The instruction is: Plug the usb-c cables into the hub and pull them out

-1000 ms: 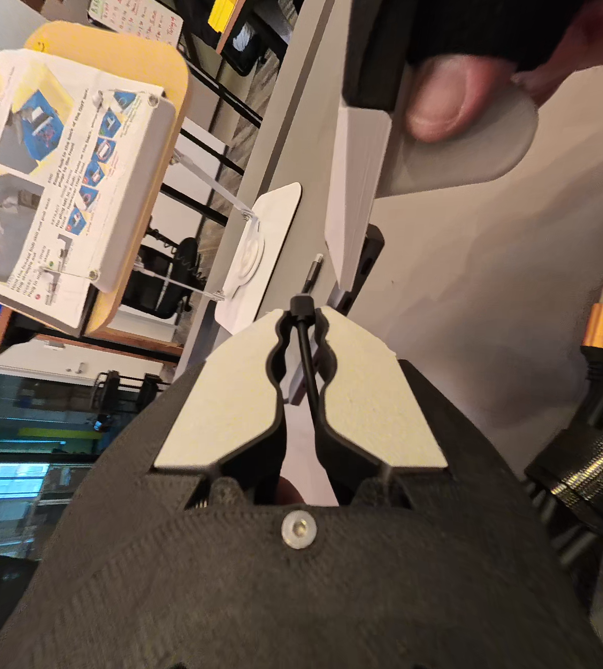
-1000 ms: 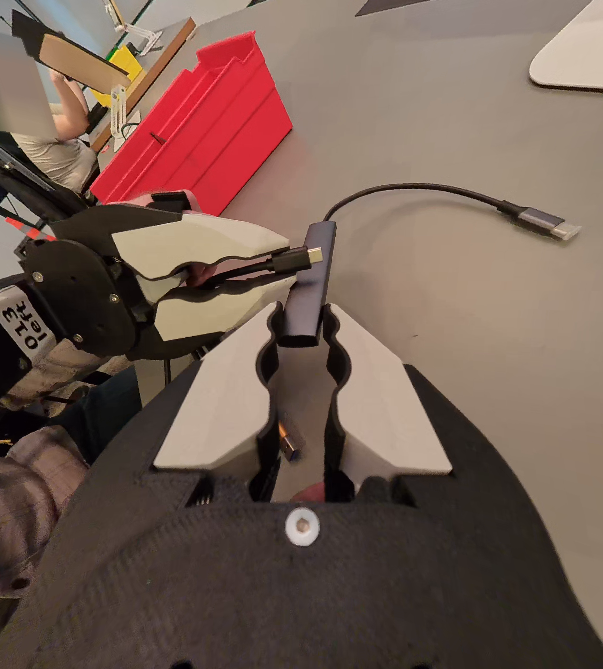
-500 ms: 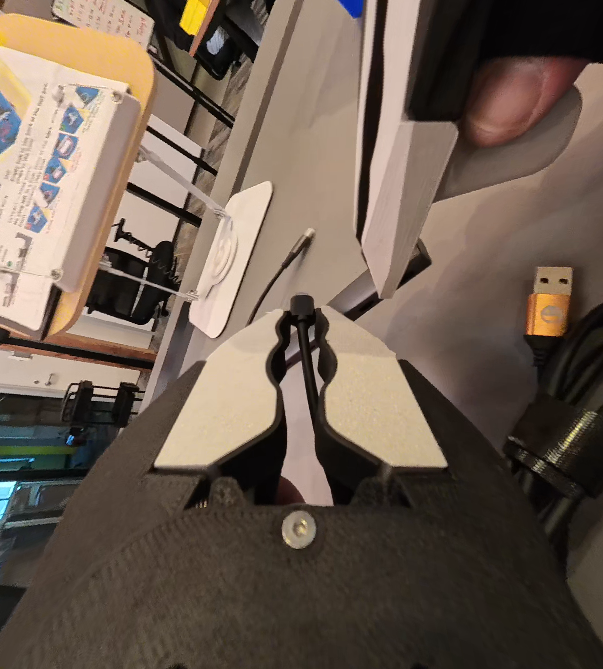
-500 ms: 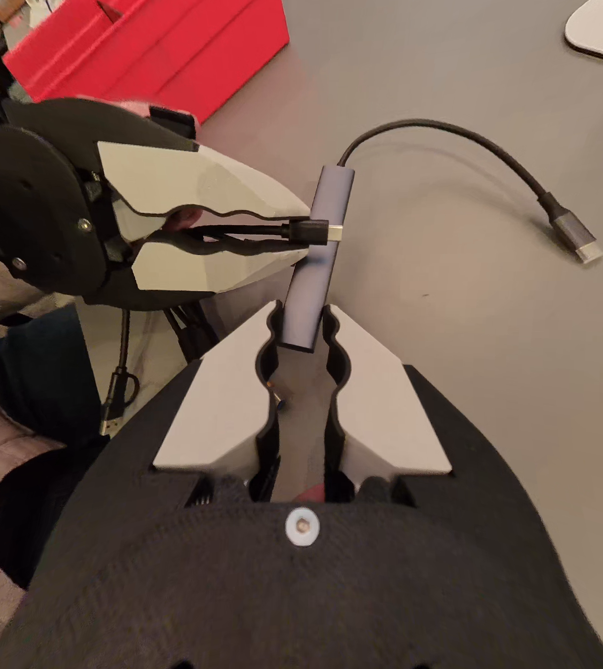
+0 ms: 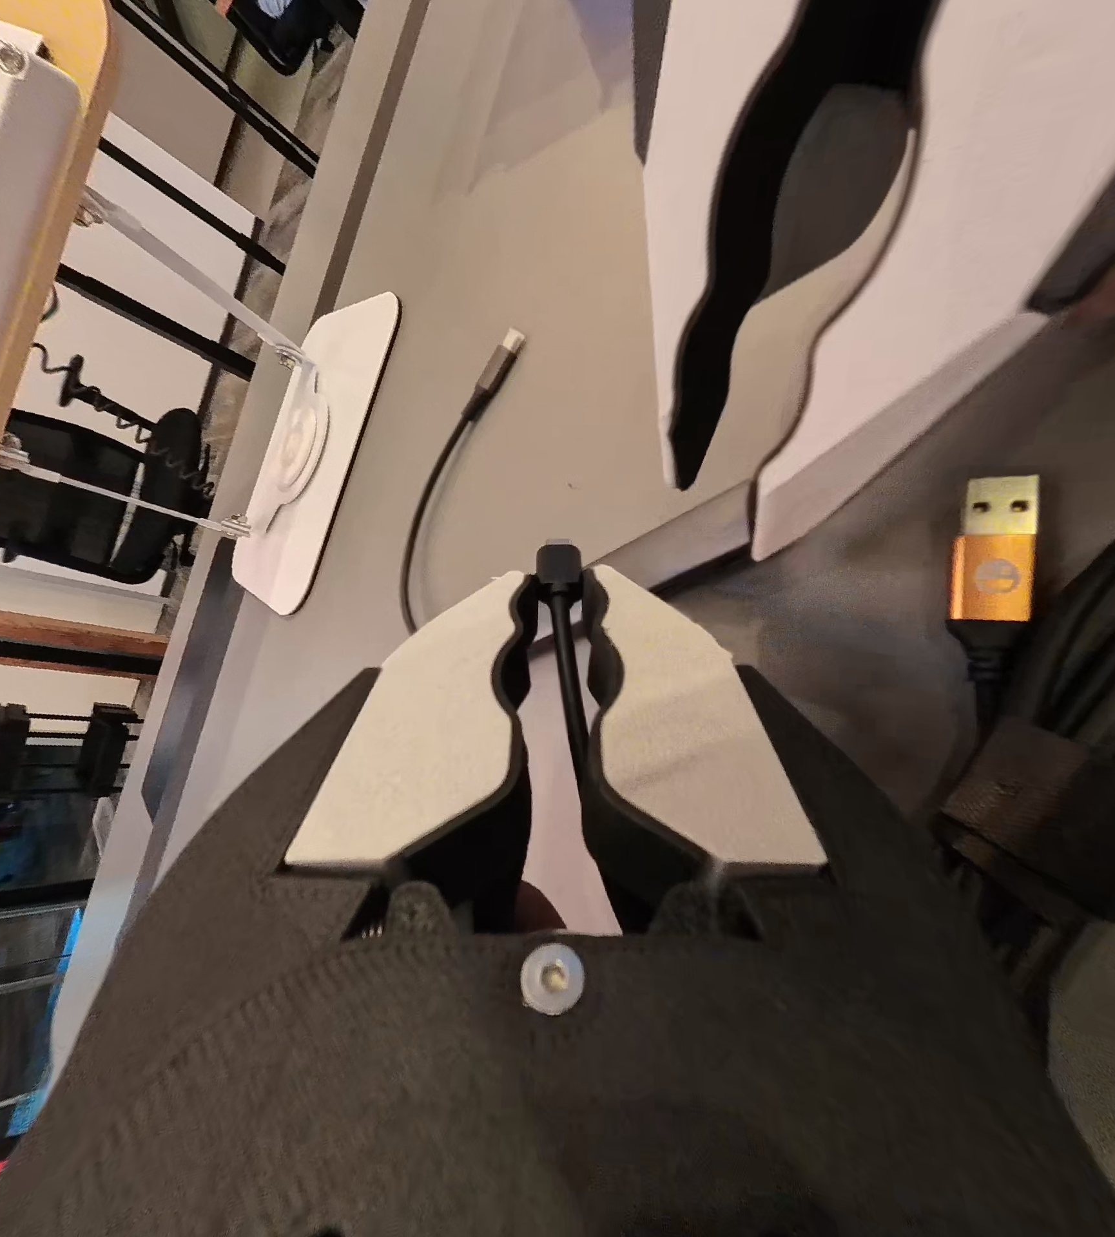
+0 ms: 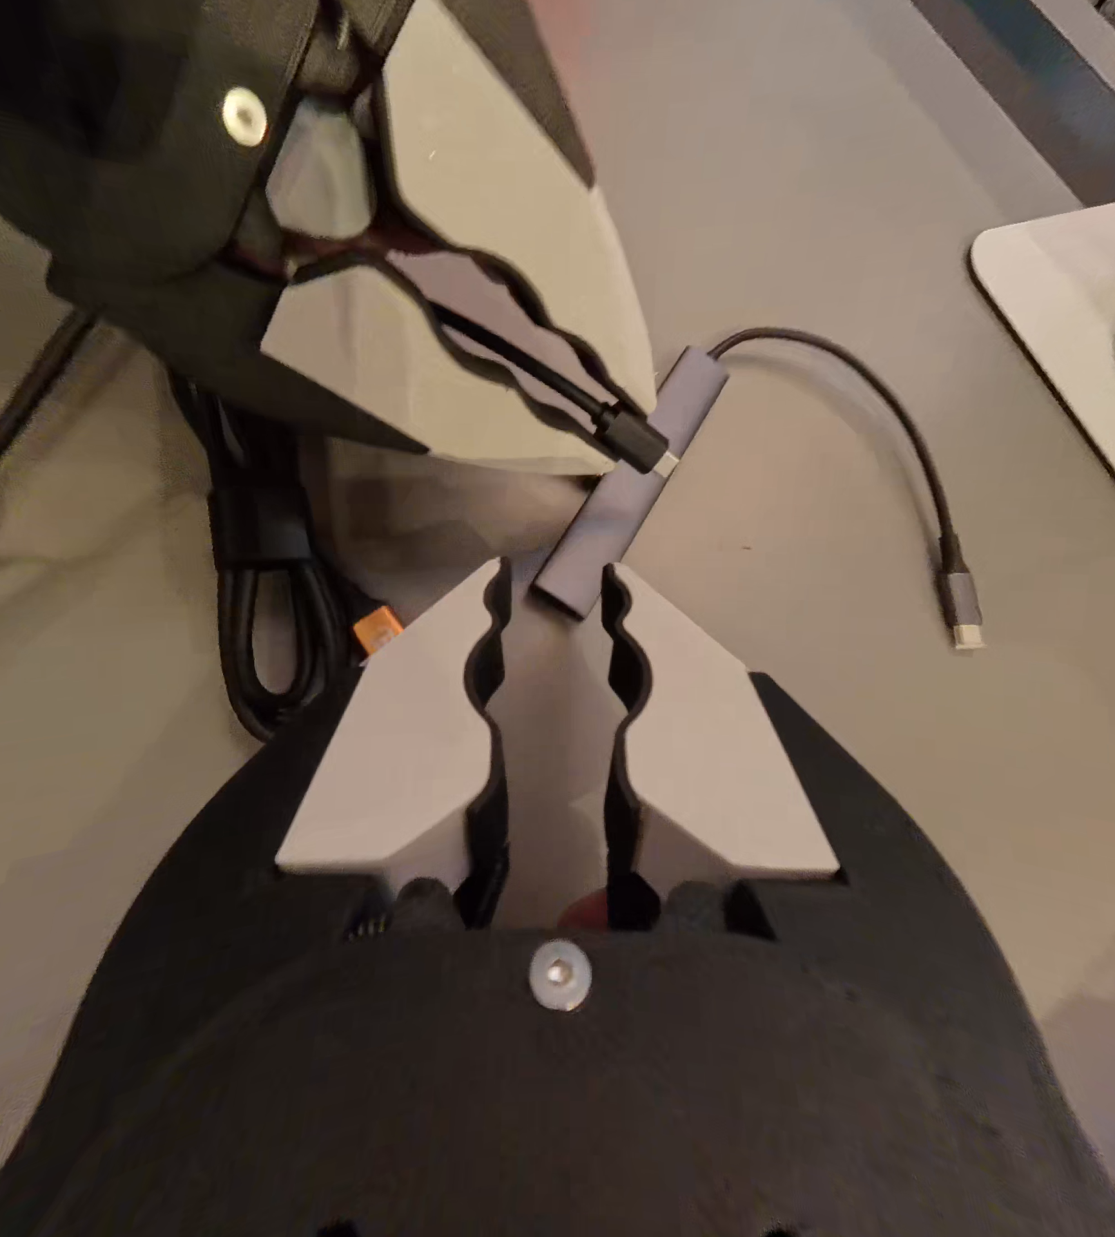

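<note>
Now inserting: left tool (image 5: 560, 581) clamps the black cable (image 5: 571, 676), plug (image 6: 638, 445) tip touching the hub (image 6: 615, 499) side. Right tool (image 6: 555, 579) pinches hub's near end on bench (image 6: 809, 201). Next: align, push in.

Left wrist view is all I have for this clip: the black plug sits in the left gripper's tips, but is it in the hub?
Observer: Not seated. In the right wrist view the black plug's silver tip shows bare against the hub's side edge.
Operator: What steadies the hub?
Observer: The right gripper clamps its near end.
Operator: And the grey cable beyond my fingers?
Observer: It is the hub's own cable, leaving the far end; its connector lies loose on the table.
</note>
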The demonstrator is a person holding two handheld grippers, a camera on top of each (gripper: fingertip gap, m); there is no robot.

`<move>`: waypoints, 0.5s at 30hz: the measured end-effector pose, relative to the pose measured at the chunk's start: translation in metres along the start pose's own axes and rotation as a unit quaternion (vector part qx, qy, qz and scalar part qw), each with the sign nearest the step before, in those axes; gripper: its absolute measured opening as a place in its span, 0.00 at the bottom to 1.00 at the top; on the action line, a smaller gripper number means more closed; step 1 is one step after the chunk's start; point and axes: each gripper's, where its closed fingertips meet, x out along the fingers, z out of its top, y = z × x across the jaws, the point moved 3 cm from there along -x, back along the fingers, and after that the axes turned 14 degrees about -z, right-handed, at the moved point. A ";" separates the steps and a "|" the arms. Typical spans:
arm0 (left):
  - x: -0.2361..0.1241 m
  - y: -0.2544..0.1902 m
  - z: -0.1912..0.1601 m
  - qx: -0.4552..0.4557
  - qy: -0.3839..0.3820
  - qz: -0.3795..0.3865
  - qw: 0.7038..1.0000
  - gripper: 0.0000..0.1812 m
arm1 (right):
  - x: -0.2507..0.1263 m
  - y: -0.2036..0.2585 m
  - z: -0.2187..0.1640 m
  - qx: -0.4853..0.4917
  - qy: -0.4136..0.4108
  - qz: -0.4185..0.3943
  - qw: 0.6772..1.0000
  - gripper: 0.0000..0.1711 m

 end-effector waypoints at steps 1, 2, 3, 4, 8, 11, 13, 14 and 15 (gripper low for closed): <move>0.001 0.000 0.000 -0.004 -0.002 -0.001 1.000 0.07 | 0.001 0.000 -0.003 -0.022 0.006 -0.012 1.000 0.16; 0.001 0.001 0.000 -0.005 -0.002 0.000 1.000 0.07 | 0.001 -0.002 -0.007 -0.045 0.012 -0.027 0.999 0.19; 0.001 0.002 0.001 -0.004 -0.002 0.001 1.000 0.07 | 0.002 -0.003 -0.010 -0.067 0.017 -0.041 0.997 0.24; 0.000 0.002 0.002 -0.003 -0.002 0.000 1.000 0.07 | 0.002 -0.004 -0.012 -0.090 0.019 -0.055 0.994 0.29; -0.001 0.008 0.003 -0.004 -0.002 0.000 1.000 0.07 | 0.002 -0.006 -0.009 -0.188 0.003 -0.101 0.977 0.26; -0.005 0.018 0.001 -0.015 0.000 0.006 1.000 0.07 | 0.006 -0.007 -0.009 -0.217 -0.001 -0.089 0.972 0.19; -0.013 0.033 -0.001 -0.028 0.002 0.024 0.999 0.07 | 0.006 -0.007 -0.009 -0.224 0.002 -0.075 0.972 0.19; -0.017 0.040 -0.003 -0.036 0.005 0.030 0.999 0.07 | 0.006 -0.006 -0.008 -0.221 0.002 -0.068 0.973 0.21; -0.019 0.048 -0.006 -0.045 0.010 0.032 0.998 0.07 | 0.005 -0.006 -0.008 -0.215 0.003 -0.063 0.975 0.22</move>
